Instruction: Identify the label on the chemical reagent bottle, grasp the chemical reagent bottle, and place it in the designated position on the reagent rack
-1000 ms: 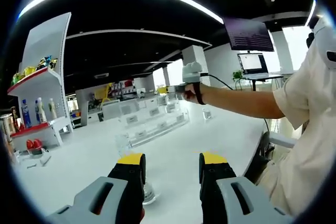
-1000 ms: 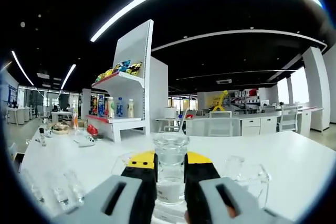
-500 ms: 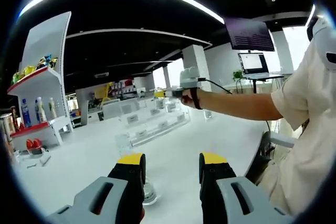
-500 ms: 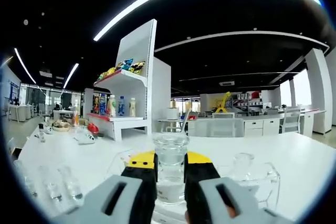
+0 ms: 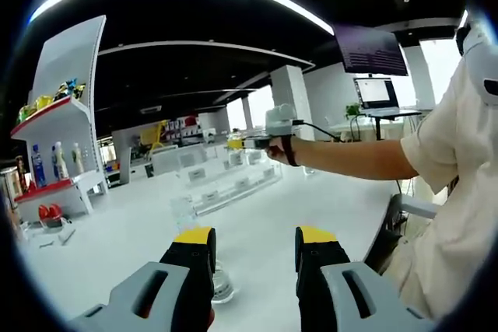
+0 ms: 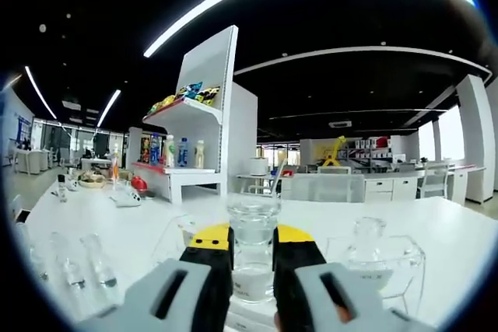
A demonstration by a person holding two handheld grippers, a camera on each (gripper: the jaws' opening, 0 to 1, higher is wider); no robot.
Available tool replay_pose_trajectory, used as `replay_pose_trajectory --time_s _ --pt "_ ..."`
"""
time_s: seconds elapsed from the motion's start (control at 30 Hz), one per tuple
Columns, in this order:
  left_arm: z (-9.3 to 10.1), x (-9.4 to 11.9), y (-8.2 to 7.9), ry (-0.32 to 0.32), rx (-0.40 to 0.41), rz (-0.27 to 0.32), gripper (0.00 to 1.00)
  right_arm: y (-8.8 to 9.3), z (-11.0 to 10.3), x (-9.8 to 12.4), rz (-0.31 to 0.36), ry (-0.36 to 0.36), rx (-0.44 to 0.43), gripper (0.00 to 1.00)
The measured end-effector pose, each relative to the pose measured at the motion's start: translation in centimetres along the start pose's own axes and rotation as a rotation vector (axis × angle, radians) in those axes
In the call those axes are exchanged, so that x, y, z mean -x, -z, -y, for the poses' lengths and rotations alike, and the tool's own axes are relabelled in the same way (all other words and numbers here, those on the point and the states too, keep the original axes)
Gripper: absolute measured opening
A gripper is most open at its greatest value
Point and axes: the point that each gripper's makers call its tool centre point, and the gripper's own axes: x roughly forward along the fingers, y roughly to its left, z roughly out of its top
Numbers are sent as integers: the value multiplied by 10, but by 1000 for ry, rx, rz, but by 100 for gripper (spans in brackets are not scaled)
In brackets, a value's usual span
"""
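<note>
White table (image 5: 311, 207) | right gripper (image 6: 252, 250) still pinching reagent bottle (image 6: 252, 258) (swung left) | left gripper (image 5: 254, 250) spread

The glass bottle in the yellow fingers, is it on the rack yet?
Not yet. The grab looks done: the right gripper is shut on the clear glass reagent bottle, held above the white table. Another stoppered glass bottle already sits in the clear plastic rack. Setting this one into its spot is left.
</note>
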Motion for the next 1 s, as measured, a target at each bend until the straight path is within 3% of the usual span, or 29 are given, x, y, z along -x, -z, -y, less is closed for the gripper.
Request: replay_pose_trajectory --time_s 1.0 --pt "1 -5 3 6 6 -9 42 34 -12 12 -23 8 5 18"
